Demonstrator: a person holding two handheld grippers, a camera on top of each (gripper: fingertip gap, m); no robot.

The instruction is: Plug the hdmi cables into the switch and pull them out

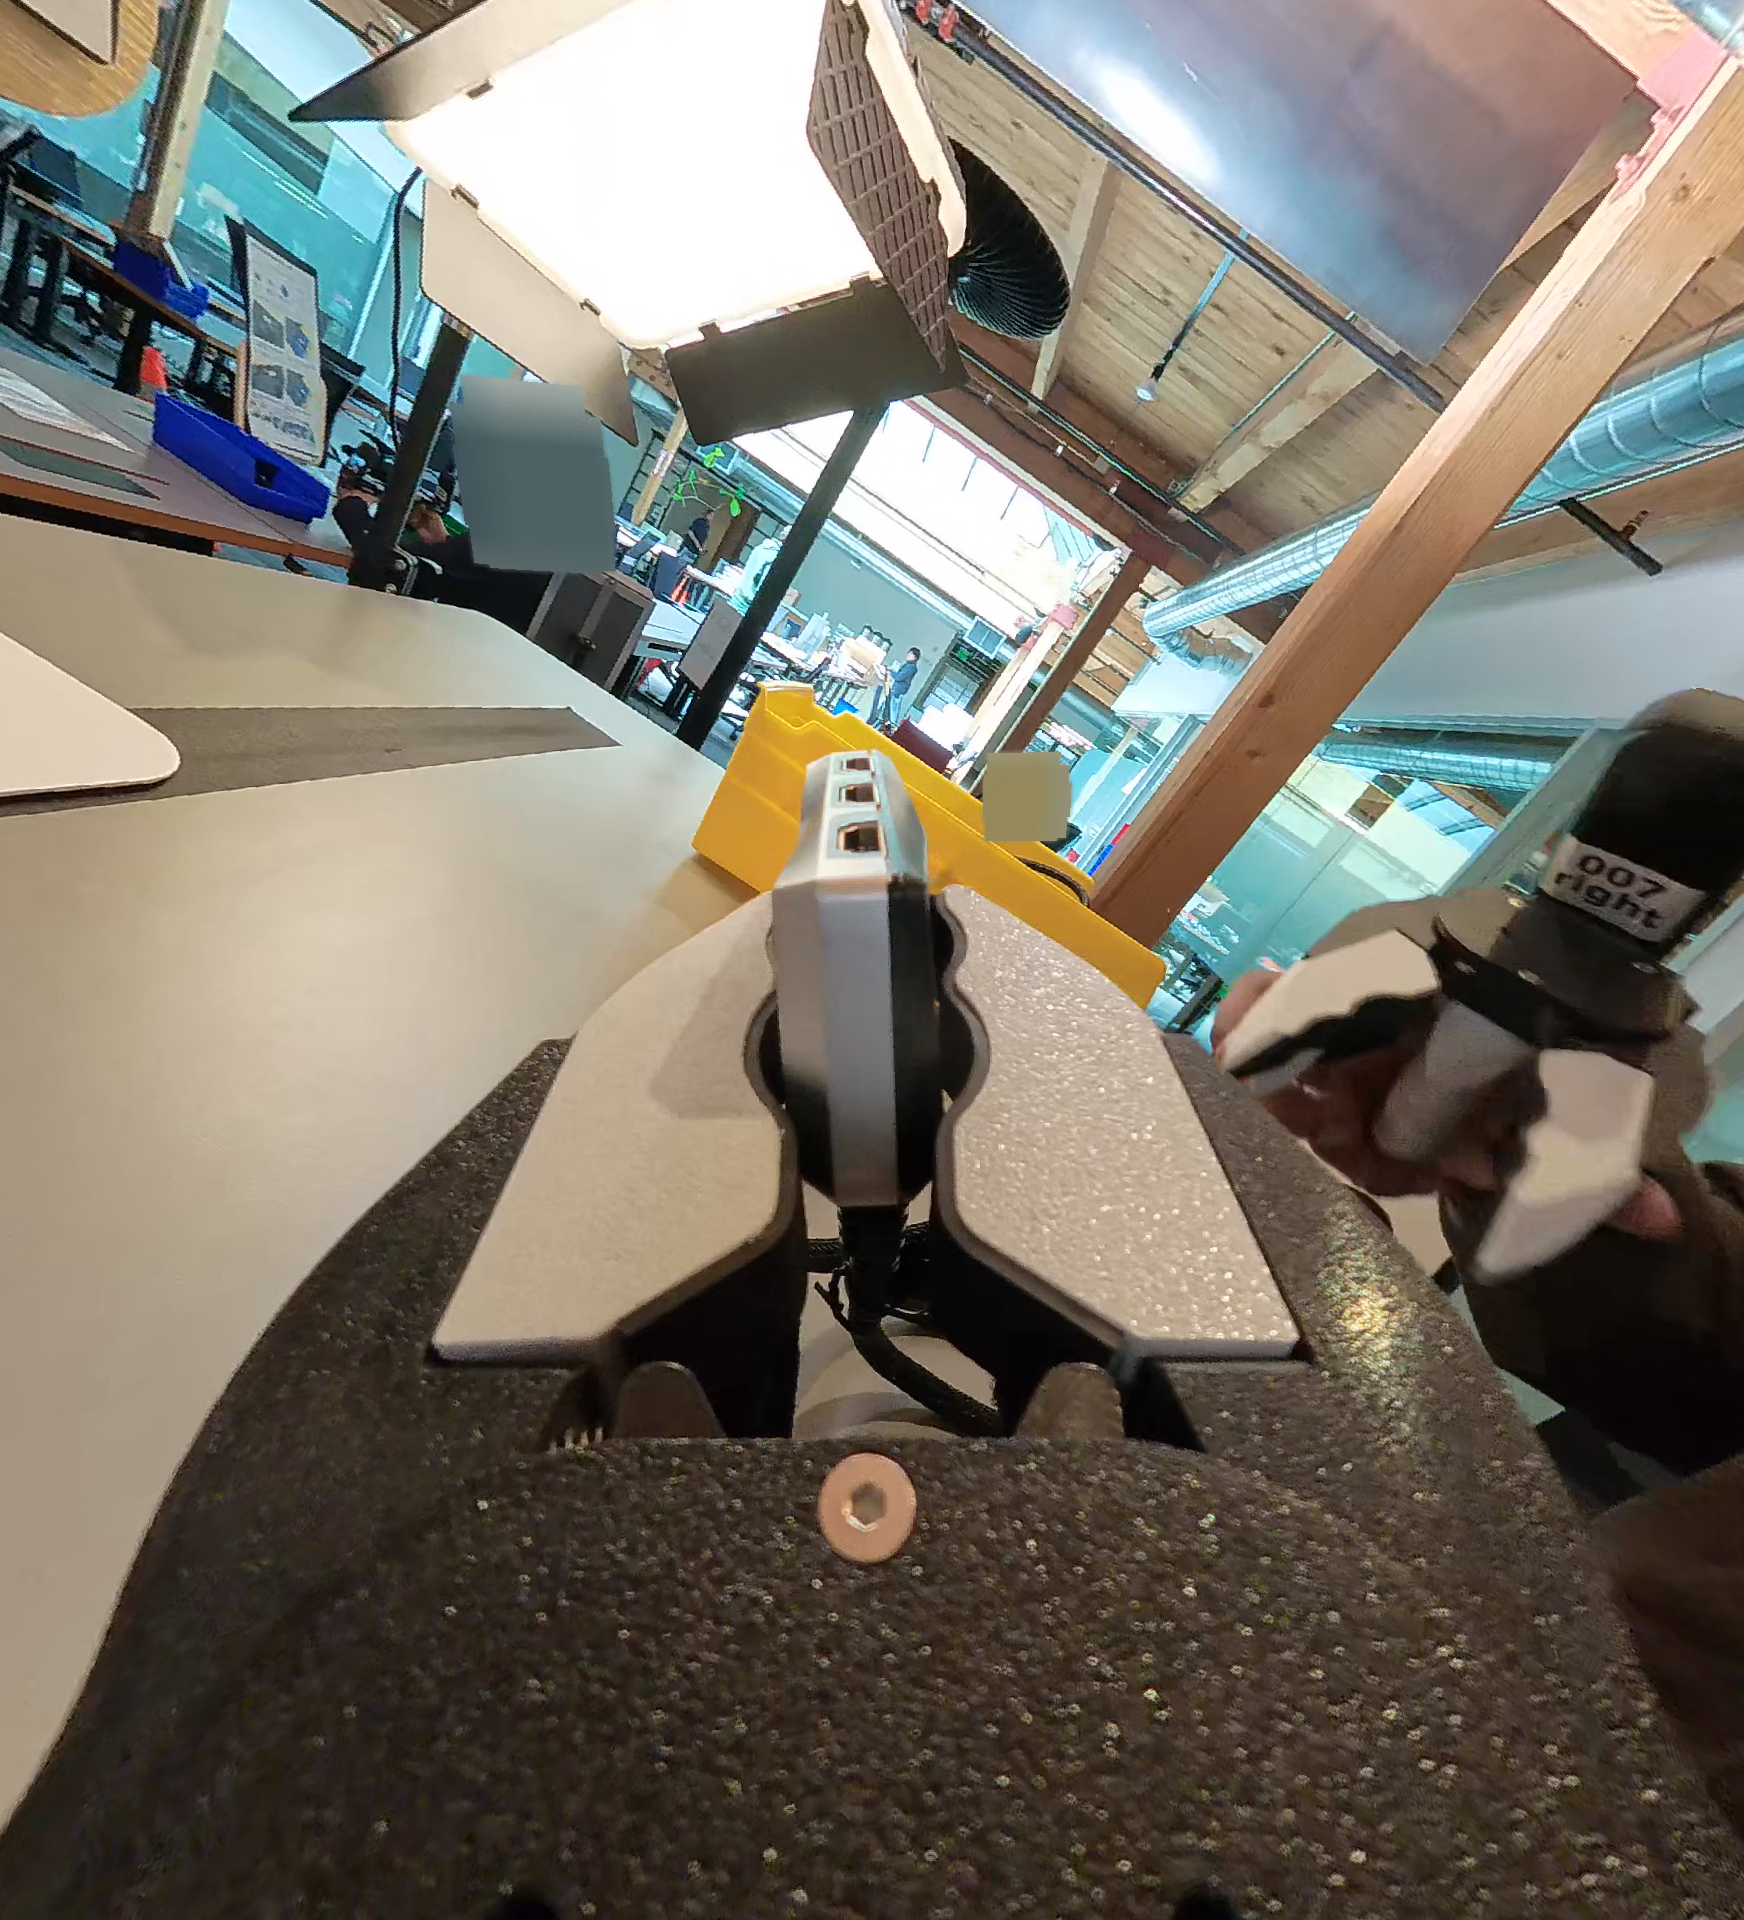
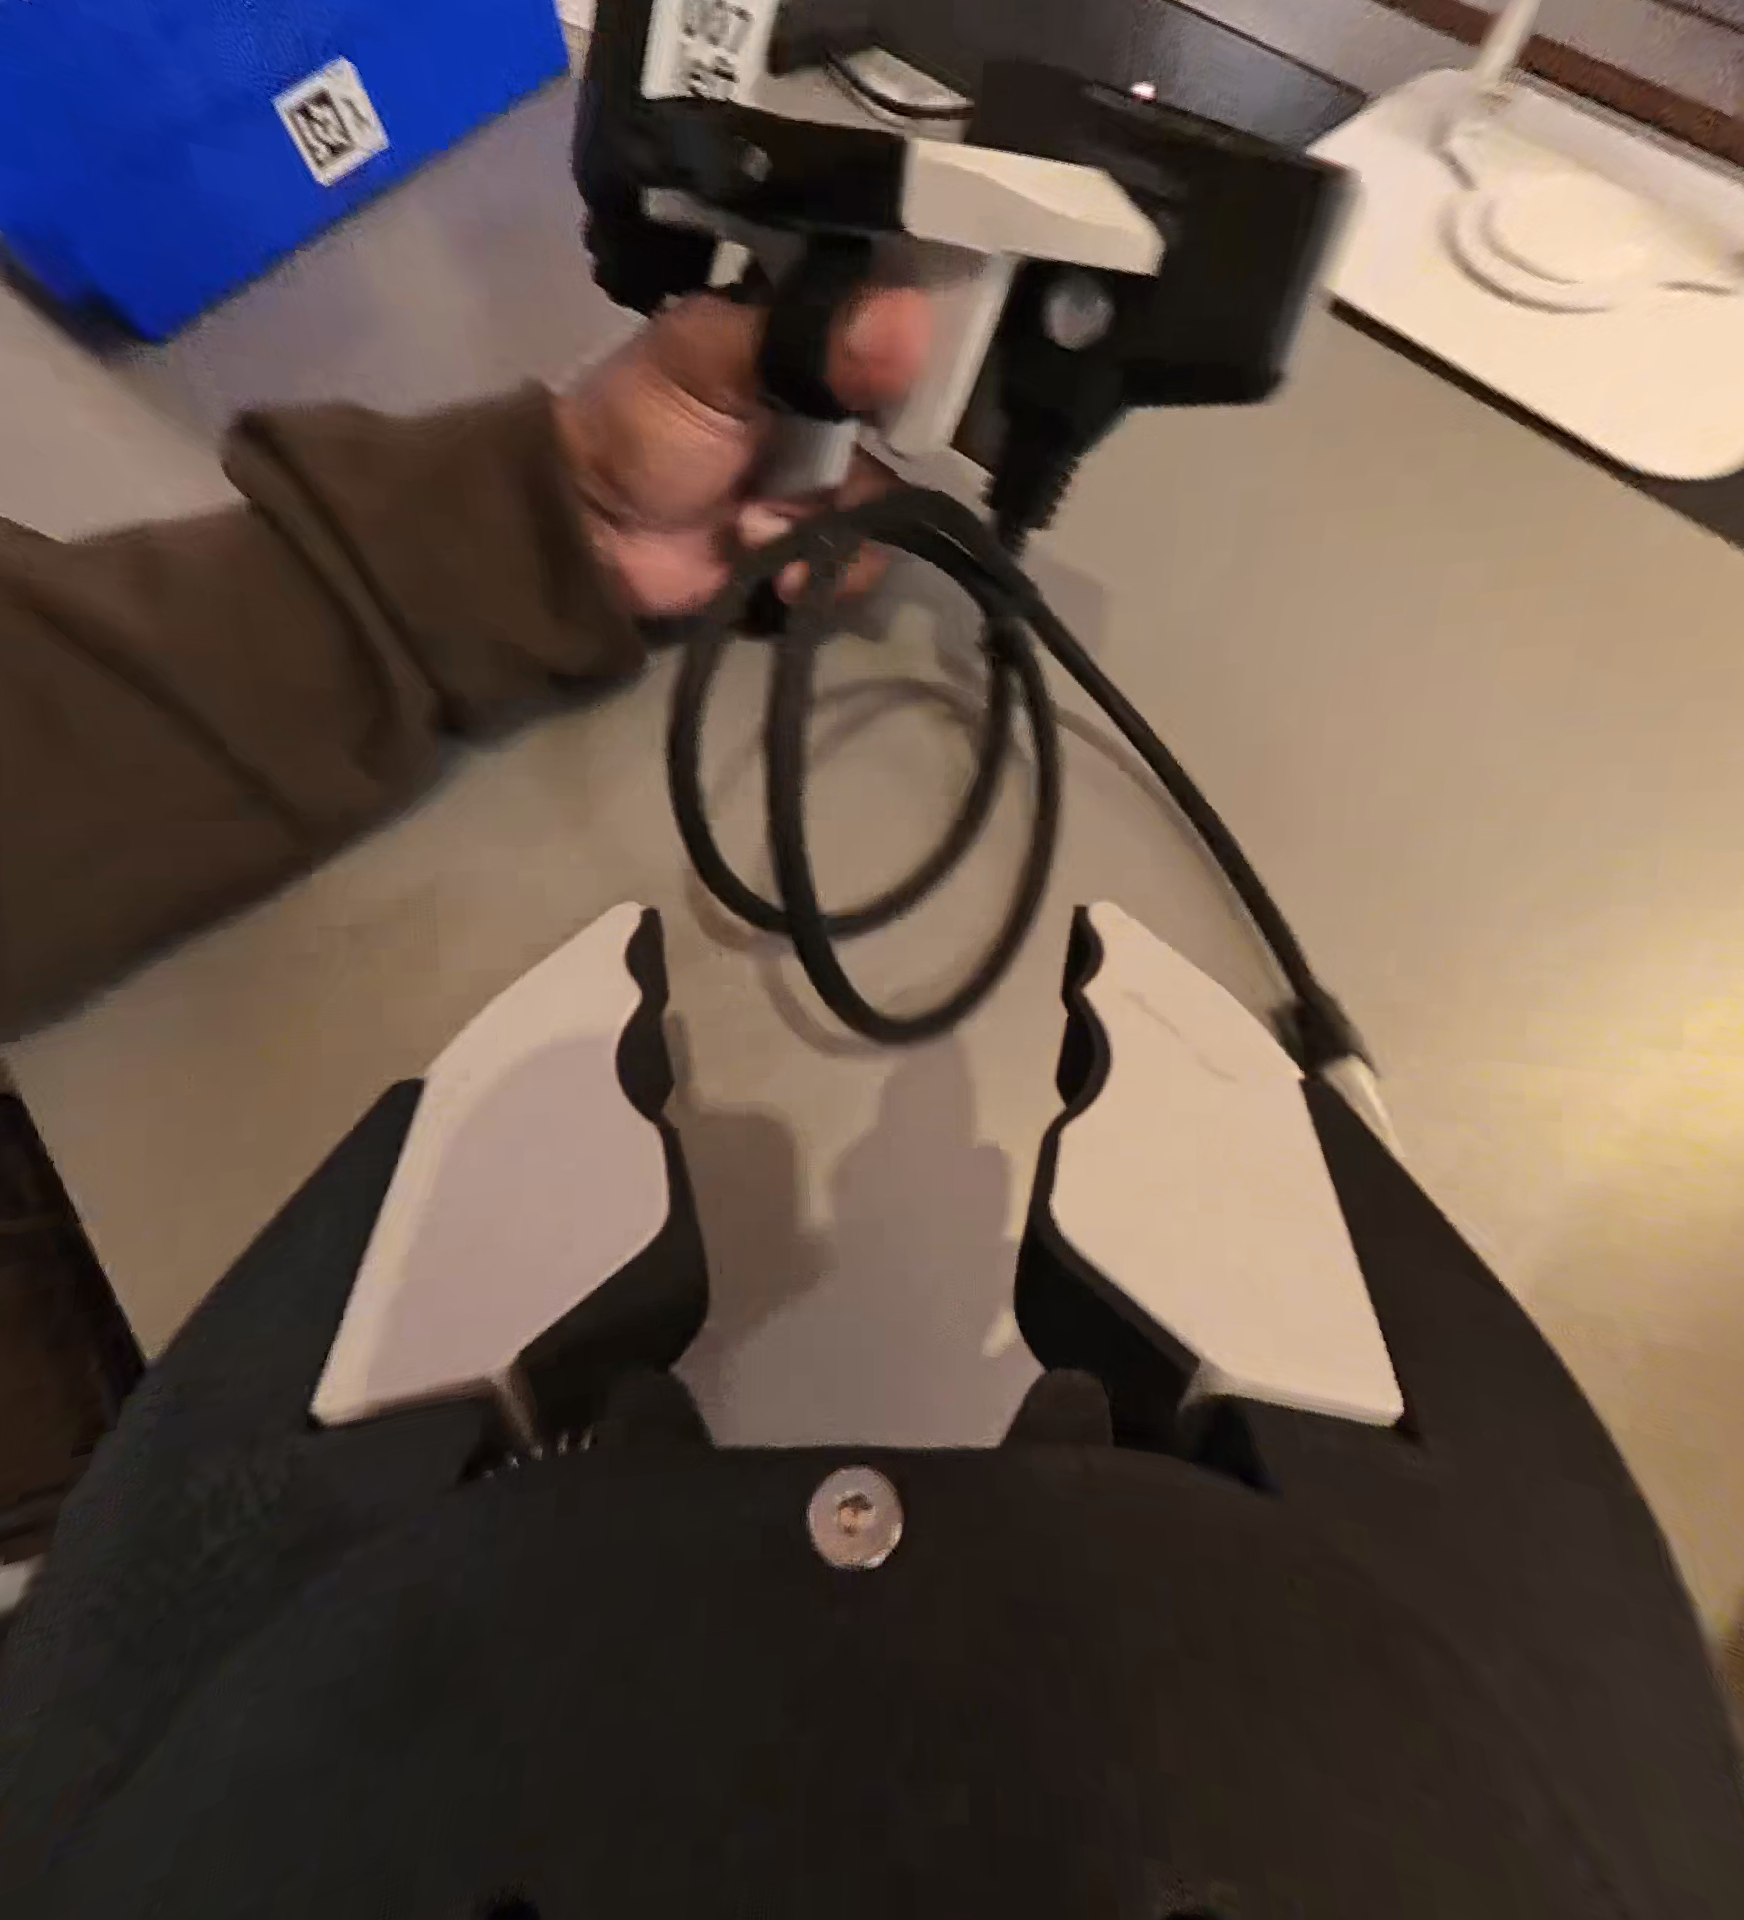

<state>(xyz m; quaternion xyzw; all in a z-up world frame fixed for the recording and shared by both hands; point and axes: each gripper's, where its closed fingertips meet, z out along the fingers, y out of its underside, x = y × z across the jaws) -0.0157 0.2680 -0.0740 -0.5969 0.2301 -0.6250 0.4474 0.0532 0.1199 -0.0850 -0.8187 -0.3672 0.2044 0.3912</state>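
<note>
My left gripper point(image 1: 857, 925) is shut on a flat grey and black hub point(image 1: 852, 831) with several ports along its edge, held upright above the grey table point(image 1: 224, 1039). A black cable point(image 1: 873, 1278) leaves the hub's near end. In the right wrist view the left gripper point(image 2: 1024, 208) holds the hub point(image 2: 1211, 239) aloft. The cable point(image 2: 1034, 790) hangs from it in loops, and its plug end point(image 2: 1325, 1029) lies beside my right finger. My right gripper point(image 2: 868, 925) is open and empty just short of the loops. It also shows in the left wrist view point(image 1: 1419, 1091).
A yellow bin point(image 1: 1003, 883) stands on the table behind the hub. A blue bin point(image 2: 172, 135) is at the far left and a white tray point(image 2: 1574, 281) at the far right. A lamp panel point(image 1: 660, 156) hangs overhead, and a wooden post point(image 1: 1419, 520) stands to the right. One gripper's finger ends stand about 15 cm off the other's.
</note>
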